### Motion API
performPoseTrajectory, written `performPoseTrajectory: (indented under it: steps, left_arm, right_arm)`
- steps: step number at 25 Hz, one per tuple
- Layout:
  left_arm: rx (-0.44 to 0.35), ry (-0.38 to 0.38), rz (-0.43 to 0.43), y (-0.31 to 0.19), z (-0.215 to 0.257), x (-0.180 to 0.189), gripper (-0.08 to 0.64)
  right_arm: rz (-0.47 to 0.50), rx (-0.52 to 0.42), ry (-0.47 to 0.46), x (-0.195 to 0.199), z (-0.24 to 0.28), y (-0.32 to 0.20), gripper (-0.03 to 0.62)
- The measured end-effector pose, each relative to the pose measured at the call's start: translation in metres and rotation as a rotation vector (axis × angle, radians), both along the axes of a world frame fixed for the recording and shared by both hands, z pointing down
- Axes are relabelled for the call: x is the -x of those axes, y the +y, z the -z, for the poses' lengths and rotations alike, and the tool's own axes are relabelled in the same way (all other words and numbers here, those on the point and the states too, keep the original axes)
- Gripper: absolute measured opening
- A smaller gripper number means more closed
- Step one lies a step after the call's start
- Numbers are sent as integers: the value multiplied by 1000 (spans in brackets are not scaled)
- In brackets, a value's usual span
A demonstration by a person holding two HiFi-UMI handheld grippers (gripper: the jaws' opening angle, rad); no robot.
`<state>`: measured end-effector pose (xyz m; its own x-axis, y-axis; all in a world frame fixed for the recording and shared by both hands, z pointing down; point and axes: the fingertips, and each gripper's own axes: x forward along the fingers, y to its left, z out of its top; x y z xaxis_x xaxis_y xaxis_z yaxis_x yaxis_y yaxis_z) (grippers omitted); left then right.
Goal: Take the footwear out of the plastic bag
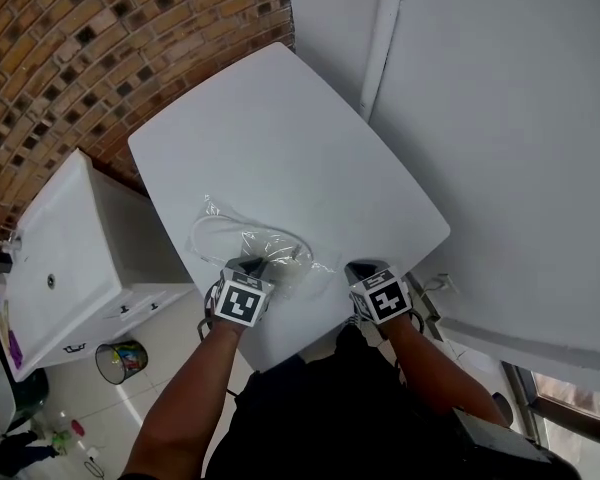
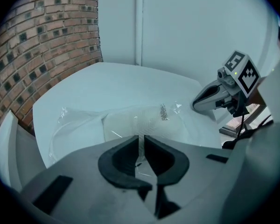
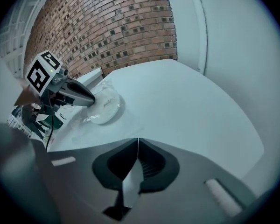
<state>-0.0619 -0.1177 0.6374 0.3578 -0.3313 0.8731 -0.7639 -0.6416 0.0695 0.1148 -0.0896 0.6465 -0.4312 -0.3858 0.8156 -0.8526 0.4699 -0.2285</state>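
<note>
Left gripper (image 2: pixel 142 147) pinches the near edge of the clear plastic bag (image 2: pixel 79 120), its jaws almost together on the film. Right gripper (image 3: pixel 138 146), near it at the front edge of the white table (image 1: pixel 280 128), is closed with nothing between its jaws. Pale footwear (image 2: pixel 140 122) lies inside the bag, flat on the table

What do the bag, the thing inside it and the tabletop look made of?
The plastic bag looks like thin clear film, glossy: the table shows through it and its creases glint. The footwear inside is white and soft-looking, perhaps fabric or foam; unclear. The table is smooth white with a satin finish, likely laminate or plastic.
</note>
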Motion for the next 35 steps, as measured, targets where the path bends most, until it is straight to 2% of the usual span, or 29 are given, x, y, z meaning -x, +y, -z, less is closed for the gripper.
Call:
performPoseTrajectory:
  steps: [2,4,6,8,11,16,19,25,29,32,35]
  left_arm:
    - [5,13,5,0,1,-1,46]
    - [-2,16,5,0,1,0,46]
    - [-10,12,7,0,1,1,44]
    - [-14,6,5,1,0,1,44]
    - [-2,7,-5,1,0,0,44]
    - [17,31,21,0,0,0,44]
    - [-5,35,22,-5,4,0,44]
    - [16,74,36,-3,-2,-2,43]
    - [-9,70,21,-6,3,-1,43]
    - [-11,69,20,-7,3,-1,43]
    - [14,96,29,-3,-2,-4,43]
  right_arm:
    - [-22,-54,-4,-10,17,-2,2]
    - [14,-118,-45,2,39,-2,2]
    - [121,-177,-60,30,52,2,2]
    - [250,-204,-34,59,48,10,20]
    - [391,-170,20,88,27,27,46]
    - [503,-101,104,105,-1,51,52]
    - [529,-124,141,103,-7,55,51]
    - [577,-156,191,88,-7,71,44]
    - [577,-93,175,73,-7,86,39]
    - [543,-80,158,65,5,85,40]
    - [471,-163,121,70,26,56,40]
